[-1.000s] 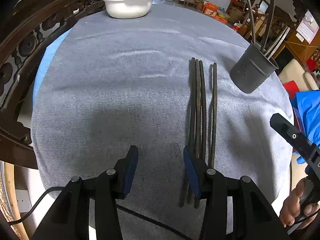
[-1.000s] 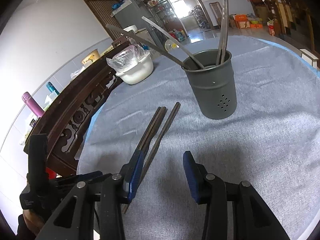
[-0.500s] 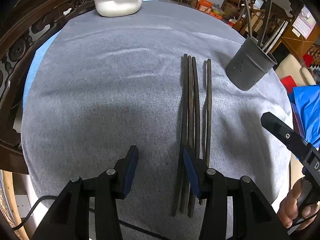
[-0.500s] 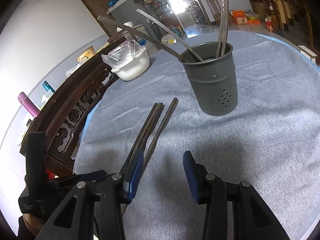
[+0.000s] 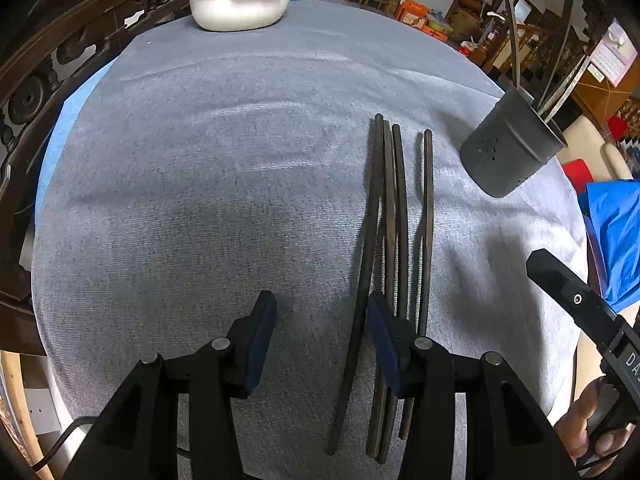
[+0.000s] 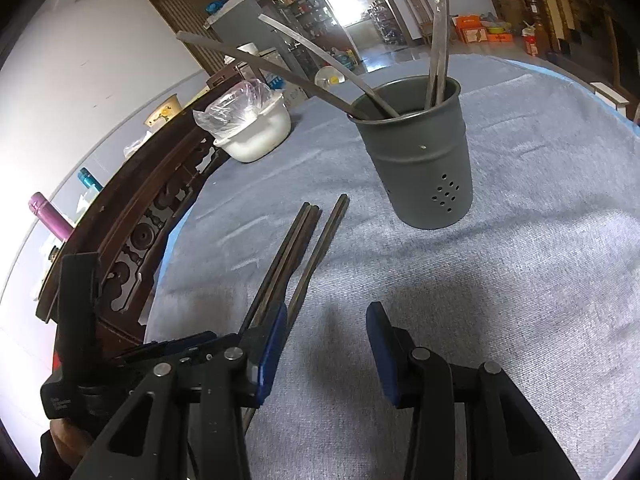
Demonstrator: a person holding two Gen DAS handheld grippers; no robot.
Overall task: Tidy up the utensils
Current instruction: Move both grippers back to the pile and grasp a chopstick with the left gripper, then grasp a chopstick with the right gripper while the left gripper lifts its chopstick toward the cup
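Several dark chopsticks (image 5: 394,216) lie side by side on the grey cloth, running away from me; they also show in the right wrist view (image 6: 304,240). A dark grey perforated utensil cup (image 5: 508,148) stands at the right, holding several metal chopsticks (image 6: 320,76); the cup also shows in the right wrist view (image 6: 424,156). My left gripper (image 5: 322,324) is open and empty, its right finger over the chopsticks' near ends. My right gripper (image 6: 326,336) is open and empty, just right of the chopsticks.
A white bowl with a plastic bag (image 5: 240,4) sits at the far edge of the round table (image 5: 160,184). A carved dark wooden chair back (image 6: 136,236) borders the left. Blue fabric (image 5: 616,236) lies beyond the right edge.
The left gripper has drawn back and shifted slightly left along the chopsticks. The right gripper has moved a little closer to the cup. Both stay open.
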